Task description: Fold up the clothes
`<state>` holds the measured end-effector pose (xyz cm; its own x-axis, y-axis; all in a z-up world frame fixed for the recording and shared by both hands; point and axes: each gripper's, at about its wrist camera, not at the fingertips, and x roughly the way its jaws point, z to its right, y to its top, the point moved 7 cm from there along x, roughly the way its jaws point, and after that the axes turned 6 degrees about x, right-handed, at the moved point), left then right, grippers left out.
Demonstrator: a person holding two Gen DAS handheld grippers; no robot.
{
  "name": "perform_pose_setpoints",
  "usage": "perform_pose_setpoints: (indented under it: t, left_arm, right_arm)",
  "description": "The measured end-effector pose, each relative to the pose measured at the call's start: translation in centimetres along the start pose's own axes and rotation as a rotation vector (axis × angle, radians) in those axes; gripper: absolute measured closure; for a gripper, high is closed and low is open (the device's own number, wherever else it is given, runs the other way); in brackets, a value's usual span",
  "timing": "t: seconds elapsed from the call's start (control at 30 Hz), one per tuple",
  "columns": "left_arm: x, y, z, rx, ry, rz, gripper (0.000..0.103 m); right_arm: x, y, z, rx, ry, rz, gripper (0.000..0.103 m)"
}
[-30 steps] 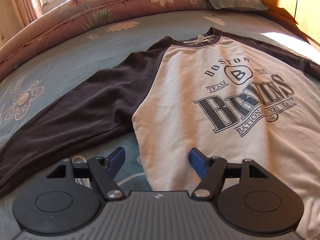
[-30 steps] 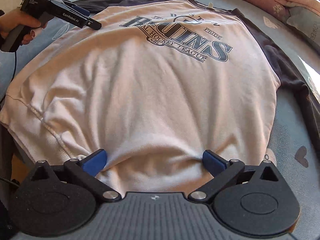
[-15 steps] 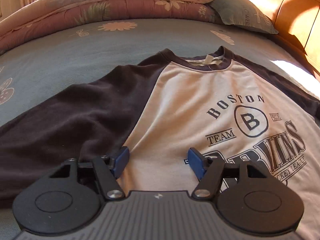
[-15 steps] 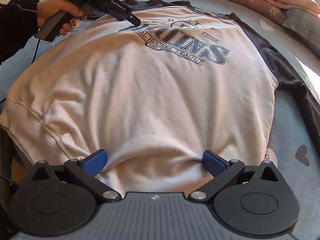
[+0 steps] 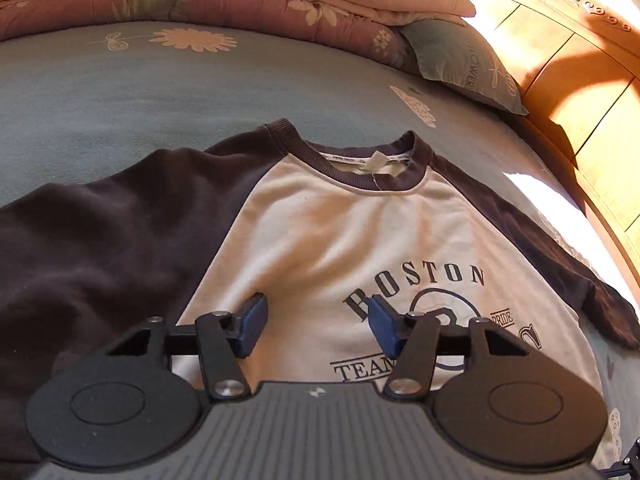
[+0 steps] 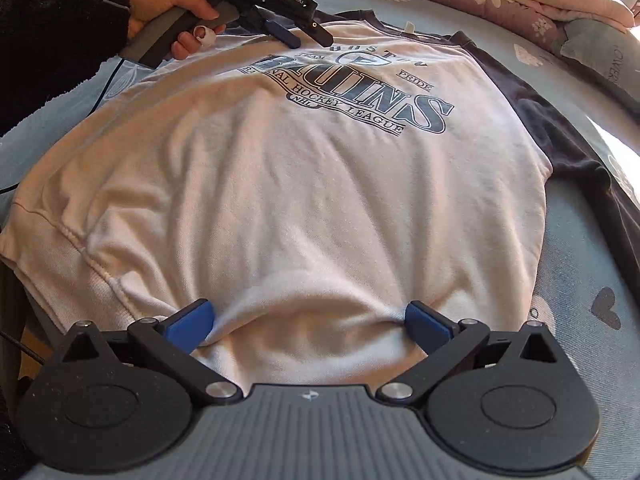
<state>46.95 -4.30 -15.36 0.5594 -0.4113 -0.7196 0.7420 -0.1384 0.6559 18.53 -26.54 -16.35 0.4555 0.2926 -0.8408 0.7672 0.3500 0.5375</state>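
A bed fills both views, covered by a blue-grey bedsheet [image 5: 120, 96] printed with pale flowers, a butterfly outline, small clouds and dark hearts. Across the top of the left wrist frame lies a folded quilt [image 5: 240, 4], dusty pink and cream with a leaf and blossom pattern; it also runs along the upper right of the right wrist frame. Beside it, at upper right, a grey-green pillow [image 5: 468, 64] with lettering rests against a wooden headboard [image 5: 560, 80] of orange-brown panels with carved scrollwork near the top. Strong sunlight strikes the headboard and the sheet at the right edge, leaving bright patches and soft shadows.
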Motion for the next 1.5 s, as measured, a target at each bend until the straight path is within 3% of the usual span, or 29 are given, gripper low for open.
perform_pose_setpoints:
  t: [0.17, 0.27, 0.43, 0.57, 0.73, 0.83, 0.93, 1.13, 1.27, 1.33, 1.4, 1.5]
  left_arm:
    - [-0.6, 0.3, 1.3, 0.090, 0.064, -0.030, 0.045]
    - [-3.4, -0.9, 2.0, 0.120, 0.035, -0.004, 0.038]
    - [-8.6, -4.4, 2.1, 0.135, 0.031, 0.011, 0.032]
    - [-11.4, -8.0, 2.3, 0.142, 0.056, -0.033, 0.030]
    - [-11.6, -11.6, 2.8, 0.124, -0.003, -0.094, 0.027]
    - [-11.6, -12.4, 2.4, 0.131, 0.000, -0.081, 0.026]
    - [-11.6, -12.4, 1.3, 0.170, 0.123, -0.082, 0.026]
    - [-12.2, -12.2, 2.3, 0.222, 0.118, -0.062, 0.025]
    - [-13.4, -12.7, 6.2, 0.310, -0.013, -0.012, 0.024]
    - [-13.0, -13.9, 7.4, 0.343, -0.052, -0.048, 0.024]
    - [-12.1, -15.5, 7.2, 0.343, -0.014, -0.130, 0.024]
    - [-13.4, -17.2, 6.3, 0.380, 0.024, -0.129, 0.022]
  right_arm:
    - [-0.2, -0.1, 0.0, -0.013, 0.005, 0.017, 0.000]
    - [-0.7, 0.9, 0.4, -0.018, 0.068, -0.011, 0.000]
    - [-0.6, 7.1, 1.0, -0.052, 0.062, 0.090, 0.000]
    - [2.9, 13.0, -0.9, -0.136, 0.065, 0.107, 0.000]
    - [8.1, 16.0, -4.2, -0.185, 0.119, 0.013, 0.000]
    - [9.6, 14.6, -3.9, -0.187, 0.113, -0.034, 0.000]
    - [8.1, 12.2, -1.7, -0.169, 0.082, -0.101, 0.000]
    - [4.4, 7.0, 2.3, -0.082, 0.018, -0.203, 0.000]
    - [2.1, 7.5, 2.6, -0.013, 0.041, -0.078, 0.000]
    - [2.9, 7.3, 2.5, 0.001, 0.059, -0.076, 0.000]
    - [3.7, 6.6, 2.4, -0.021, 0.056, -0.086, 0.000]
    - [2.9, 4.6, 3.2, -0.036, 0.063, -0.098, 0.000]
